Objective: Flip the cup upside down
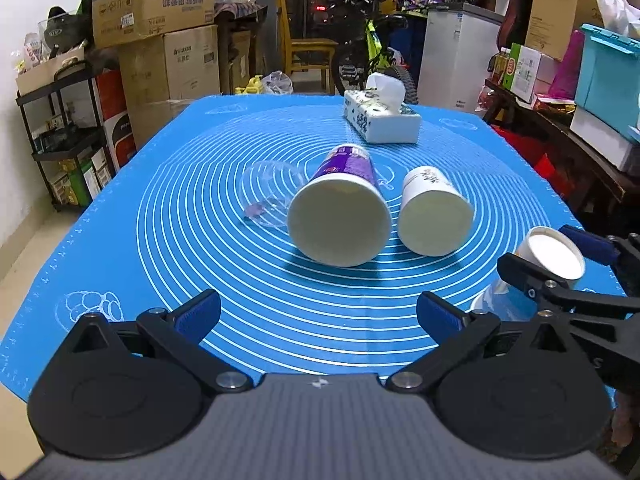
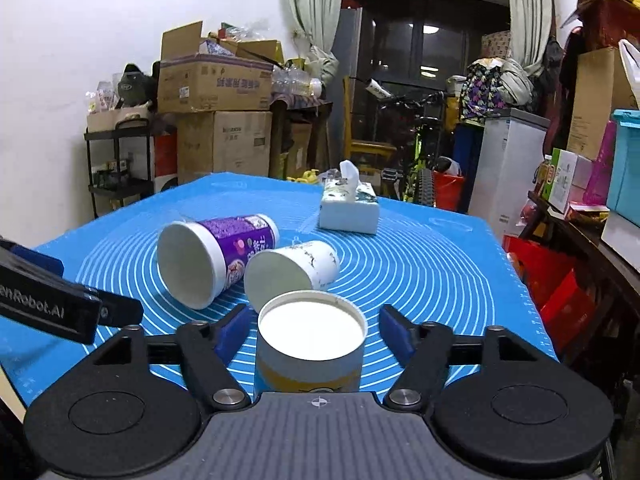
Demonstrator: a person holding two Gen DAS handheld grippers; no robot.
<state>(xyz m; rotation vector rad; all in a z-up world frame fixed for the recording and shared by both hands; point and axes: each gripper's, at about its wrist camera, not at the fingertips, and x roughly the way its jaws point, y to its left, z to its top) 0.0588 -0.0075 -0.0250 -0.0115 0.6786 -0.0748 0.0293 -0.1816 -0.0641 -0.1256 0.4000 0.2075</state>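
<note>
A small paper cup (image 2: 310, 344) with a yellow band stands on the blue mat (image 2: 440, 264), flat white base up, between my right gripper's (image 2: 314, 330) open fingers; the pads do not touch it. It also shows in the left wrist view (image 1: 554, 256), with the right gripper (image 1: 560, 258) around it. A purple paper cup (image 1: 340, 212) (image 2: 212, 256) and a white paper cup (image 1: 434, 212) (image 2: 292, 270) lie on their sides mid-mat. A clear plastic cup (image 1: 268, 192) lies left of the purple one. My left gripper (image 1: 318, 314) is open and empty over the mat's near edge.
A tissue box (image 1: 380, 116) (image 2: 350, 210) sits at the far side of the mat (image 1: 160, 200). Cardboard boxes (image 1: 156, 8), a black shelf (image 1: 60, 136), a bicycle (image 1: 376, 60) and a white fridge (image 1: 458, 56) surround the table. A cluttered side table (image 1: 560, 128) stands to the right.
</note>
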